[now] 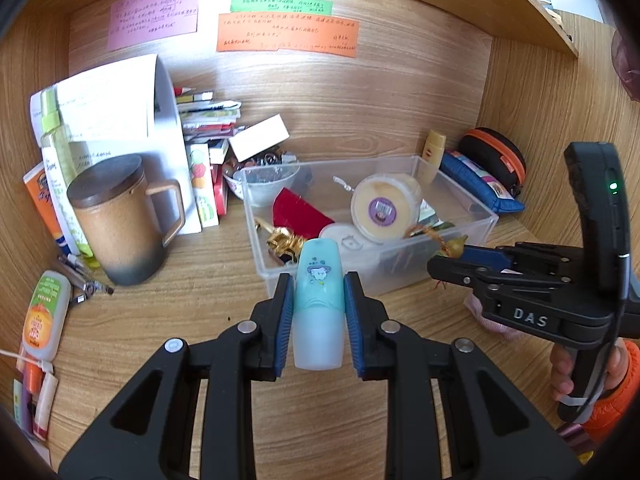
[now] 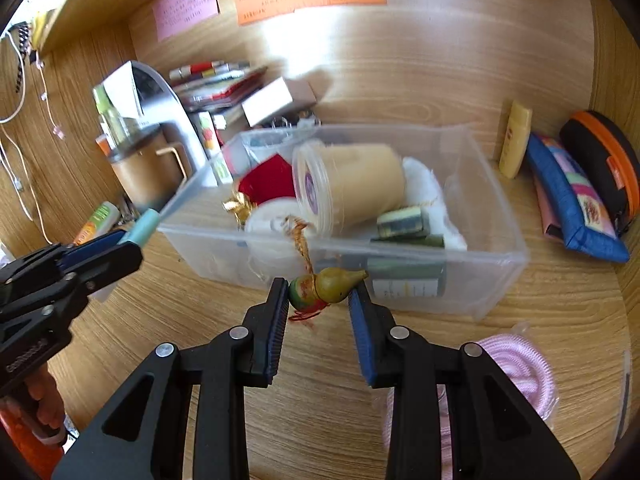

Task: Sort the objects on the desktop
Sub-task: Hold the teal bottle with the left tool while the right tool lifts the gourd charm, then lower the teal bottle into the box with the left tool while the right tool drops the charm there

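My left gripper (image 1: 319,282) is shut on a pale teal bottle (image 1: 318,312) with a cartoon print, held upright just before the clear plastic box (image 1: 256,224). In the right wrist view the same gripper (image 2: 134,240) comes in from the left with the bottle's end (image 2: 145,227) at the box's corner. My right gripper (image 2: 319,286) is shut on a small green-yellow gourd charm (image 2: 332,284) with a red tassel and a gold cord, lifted before the box's front wall (image 2: 500,280). A round cream tub (image 2: 352,184), red cloth and a gold trinket lie inside the box.
A lidded brown mug (image 1: 120,220), papers and stacked books stand at the back left. Tubes (image 1: 44,312) and pens lie at the left edge. A yellow tube (image 2: 515,140), a blue pouch (image 2: 572,204) and an orange-rimmed case (image 2: 608,160) sit right of the box. A pink knit (image 2: 520,364) lies near right.
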Available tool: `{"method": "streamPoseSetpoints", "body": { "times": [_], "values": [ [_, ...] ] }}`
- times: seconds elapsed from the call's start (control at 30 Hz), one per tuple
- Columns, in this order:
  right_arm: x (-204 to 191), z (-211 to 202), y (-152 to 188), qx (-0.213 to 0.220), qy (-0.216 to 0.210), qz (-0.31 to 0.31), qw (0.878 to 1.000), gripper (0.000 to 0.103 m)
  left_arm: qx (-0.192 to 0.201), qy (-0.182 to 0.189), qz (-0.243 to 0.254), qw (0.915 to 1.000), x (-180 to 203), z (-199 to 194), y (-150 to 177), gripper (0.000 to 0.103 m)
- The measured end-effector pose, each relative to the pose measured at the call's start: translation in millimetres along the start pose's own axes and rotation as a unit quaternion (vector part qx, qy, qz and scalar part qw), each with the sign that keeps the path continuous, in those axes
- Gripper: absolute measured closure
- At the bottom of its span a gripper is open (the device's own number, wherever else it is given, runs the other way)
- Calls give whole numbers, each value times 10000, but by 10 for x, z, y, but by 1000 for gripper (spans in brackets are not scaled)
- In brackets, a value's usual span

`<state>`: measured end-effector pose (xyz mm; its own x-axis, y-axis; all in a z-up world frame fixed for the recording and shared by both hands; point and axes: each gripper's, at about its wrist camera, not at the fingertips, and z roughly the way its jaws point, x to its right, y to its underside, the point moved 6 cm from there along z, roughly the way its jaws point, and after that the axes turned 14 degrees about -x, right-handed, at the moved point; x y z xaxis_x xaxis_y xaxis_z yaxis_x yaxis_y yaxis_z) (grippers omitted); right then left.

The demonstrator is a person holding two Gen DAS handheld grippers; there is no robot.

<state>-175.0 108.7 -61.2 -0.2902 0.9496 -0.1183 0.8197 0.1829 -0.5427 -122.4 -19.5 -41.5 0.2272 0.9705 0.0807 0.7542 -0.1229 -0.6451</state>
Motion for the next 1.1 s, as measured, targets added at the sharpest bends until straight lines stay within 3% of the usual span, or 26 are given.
{"method": "streamPoseSetpoints", "body": {
  "times": [0.57,1.1],
  "values": [
    [135,-75,-240,191,44,31,9998,75,-147,234,-3,9996,-13,267,-346,79],
    [464,188,-436,-2,165,218,9996,75,-395,112,17,9992,-42,712,-674,79]
  ]
}}
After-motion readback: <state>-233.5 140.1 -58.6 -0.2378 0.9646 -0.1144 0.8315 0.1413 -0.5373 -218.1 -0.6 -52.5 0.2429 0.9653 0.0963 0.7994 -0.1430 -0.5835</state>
